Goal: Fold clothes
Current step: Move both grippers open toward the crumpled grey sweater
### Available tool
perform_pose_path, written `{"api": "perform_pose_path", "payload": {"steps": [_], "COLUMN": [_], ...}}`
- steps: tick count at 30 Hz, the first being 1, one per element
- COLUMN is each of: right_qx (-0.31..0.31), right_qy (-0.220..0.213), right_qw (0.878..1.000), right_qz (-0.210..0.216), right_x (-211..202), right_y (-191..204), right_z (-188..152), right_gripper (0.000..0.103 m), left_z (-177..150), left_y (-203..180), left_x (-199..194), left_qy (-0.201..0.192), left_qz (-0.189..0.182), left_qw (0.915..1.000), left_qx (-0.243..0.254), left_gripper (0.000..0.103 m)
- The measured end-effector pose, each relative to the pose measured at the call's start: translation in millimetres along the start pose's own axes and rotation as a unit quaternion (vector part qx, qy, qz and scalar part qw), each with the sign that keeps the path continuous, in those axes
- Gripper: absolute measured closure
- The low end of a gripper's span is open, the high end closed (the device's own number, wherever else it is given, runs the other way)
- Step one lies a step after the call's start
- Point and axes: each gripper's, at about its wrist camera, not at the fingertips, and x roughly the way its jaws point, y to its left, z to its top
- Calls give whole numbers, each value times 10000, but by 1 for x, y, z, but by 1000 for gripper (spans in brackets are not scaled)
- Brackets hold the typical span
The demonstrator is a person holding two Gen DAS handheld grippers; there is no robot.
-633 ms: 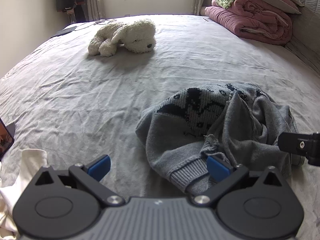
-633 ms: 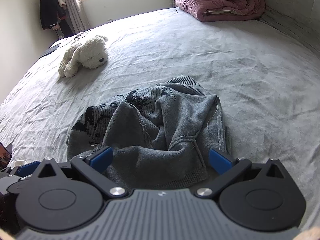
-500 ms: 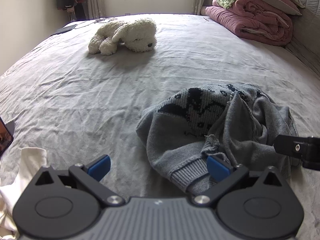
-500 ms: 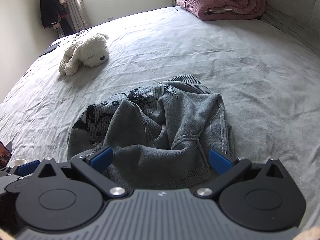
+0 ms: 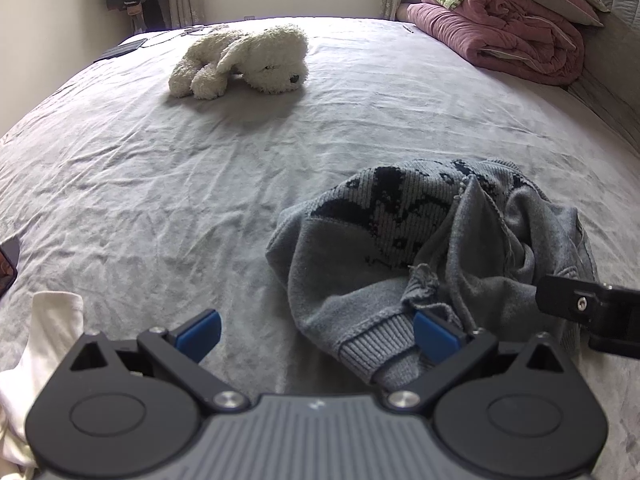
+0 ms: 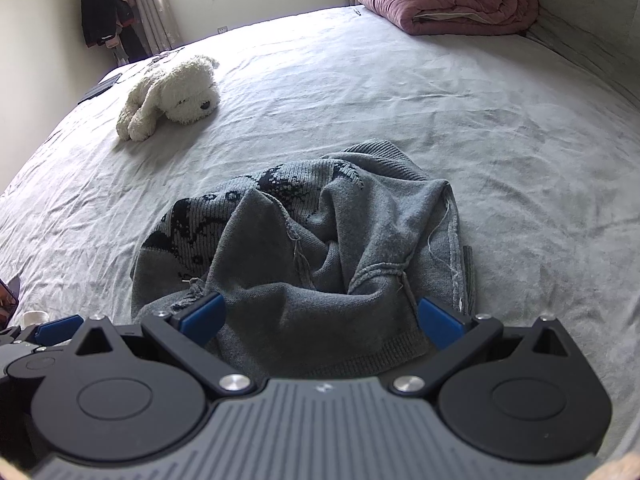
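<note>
A crumpled grey knit sweater point(image 5: 432, 240) with a dark pattern lies bunched on the grey bed sheet point(image 5: 200, 184). My left gripper point(image 5: 318, 332) stands open at its left side, its right blue pad against the ribbed hem. In the right wrist view the sweater point(image 6: 320, 248) fills the gap of my right gripper point(image 6: 320, 316), which is open with its blue pads at either side of the cloth. The black tip of the right gripper point(image 5: 592, 308) shows at the far right of the left wrist view.
A white plush dog point(image 5: 244, 60) lies at the far side of the bed. Folded pink and green quilts point(image 5: 508, 28) are stacked at the back right. White cloth point(image 5: 40, 360) lies at the near left. A dark phone edge point(image 5: 8, 264) shows at the left.
Both grippers have moved a little forward over the bed, so the plush dog and sweater sit nearer. The sweater has not changed shape and both jaws stay as wide as before.
</note>
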Motion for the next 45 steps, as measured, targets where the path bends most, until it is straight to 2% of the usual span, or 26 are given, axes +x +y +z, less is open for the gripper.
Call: {"api": "perform_pose_path", "payload": {"steps": [7,13,30,45], "right_qx": [10,2,7,7], "right_qy": [184,99,187,476], "right_qw": [9998,9999,9998,9986], "right_qz": [-60,-107,-115,-233], "right_x": [12,10,14,29], "right_y": [-1,-3,-6,-10], "right_z": [-2,-2,-3,-8], "right_gripper": [0,0,0,0], "left_z": [2,4,6,10], "left_y": [-1,-3,2,5], "left_x": [5,10,20,28], "left_qy": [14,46,82,199], "left_qz": [-10,-51,173,128], "left_qw": [10000,10000,9998,9997], "left_qx": [-32,-71,-90,-73], "left_gripper": [1,1,1,1]}}
